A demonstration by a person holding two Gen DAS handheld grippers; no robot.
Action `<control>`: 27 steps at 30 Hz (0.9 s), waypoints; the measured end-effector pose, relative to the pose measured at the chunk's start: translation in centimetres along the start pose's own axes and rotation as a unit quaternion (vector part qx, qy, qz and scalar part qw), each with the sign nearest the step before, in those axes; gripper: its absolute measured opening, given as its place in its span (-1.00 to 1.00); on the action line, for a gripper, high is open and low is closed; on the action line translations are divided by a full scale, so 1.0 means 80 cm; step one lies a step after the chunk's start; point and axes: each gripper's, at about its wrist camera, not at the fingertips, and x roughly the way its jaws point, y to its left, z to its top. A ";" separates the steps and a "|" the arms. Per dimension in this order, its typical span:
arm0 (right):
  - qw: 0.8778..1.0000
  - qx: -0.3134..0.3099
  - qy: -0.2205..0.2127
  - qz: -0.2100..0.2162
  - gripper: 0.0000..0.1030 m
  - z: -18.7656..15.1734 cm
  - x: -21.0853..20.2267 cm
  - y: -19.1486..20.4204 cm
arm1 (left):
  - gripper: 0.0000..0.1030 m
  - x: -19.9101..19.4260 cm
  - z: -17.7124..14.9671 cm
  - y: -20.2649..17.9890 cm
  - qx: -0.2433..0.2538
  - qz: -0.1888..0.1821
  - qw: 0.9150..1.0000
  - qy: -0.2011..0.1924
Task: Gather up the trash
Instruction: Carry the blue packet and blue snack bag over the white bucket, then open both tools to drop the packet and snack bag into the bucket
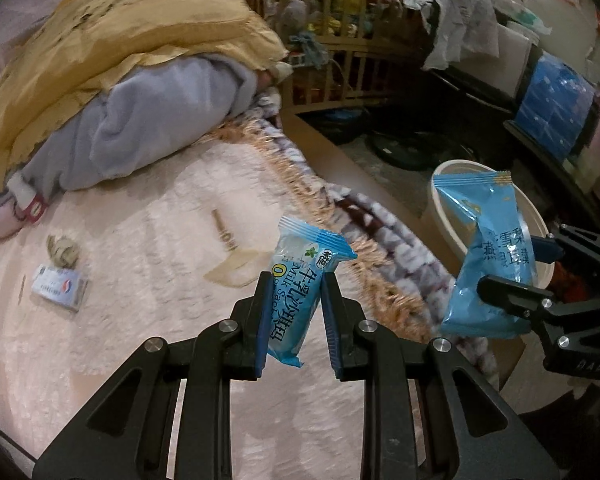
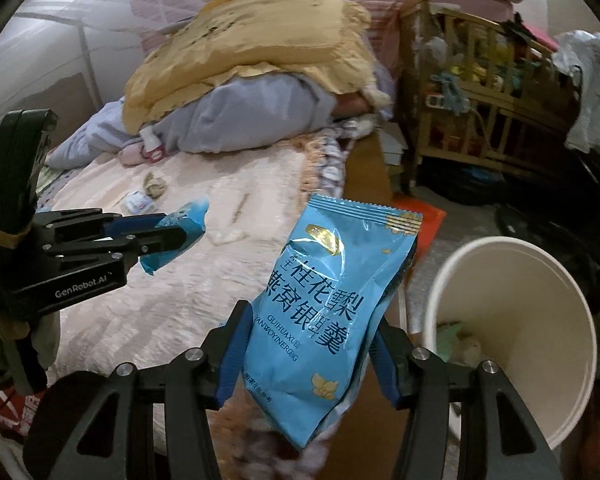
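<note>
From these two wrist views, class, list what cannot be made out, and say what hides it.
- Bucket contents: right wrist view, the wall hides most; only blurred scraps show.
- Small wrapper lower print: left wrist view, covered by the left gripper.
- Large packet small print: blurred.
- Small box label on the bed: too small.
- Under the yellow blanket: hidden.

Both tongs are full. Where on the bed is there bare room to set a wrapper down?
Bare blanket lies between the small box and the flat scraps, and in front of the left tongs. It is crowded by the bedding pile and around the crumpled wad beside the box.
</note>
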 end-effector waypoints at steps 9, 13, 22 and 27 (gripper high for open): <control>0.998 0.039 0.000 -0.045 0.04 -0.022 -0.021 -0.071 | -0.58 0.016 0.028 -0.057 0.047 -0.010 0.999 -0.006; 0.996 0.057 0.007 -0.068 0.04 -0.031 -0.023 -0.104 | -0.58 0.026 0.038 -0.085 0.066 -0.018 0.998 -0.006; 0.987 0.102 0.017 -0.120 0.04 -0.059 -0.024 -0.179 | -0.58 0.054 0.061 -0.149 0.091 -0.047 0.995 -0.002; 0.984 0.122 0.019 -0.125 0.04 -0.068 -0.024 -0.201 | -0.58 0.066 0.071 -0.176 0.094 -0.063 0.994 0.000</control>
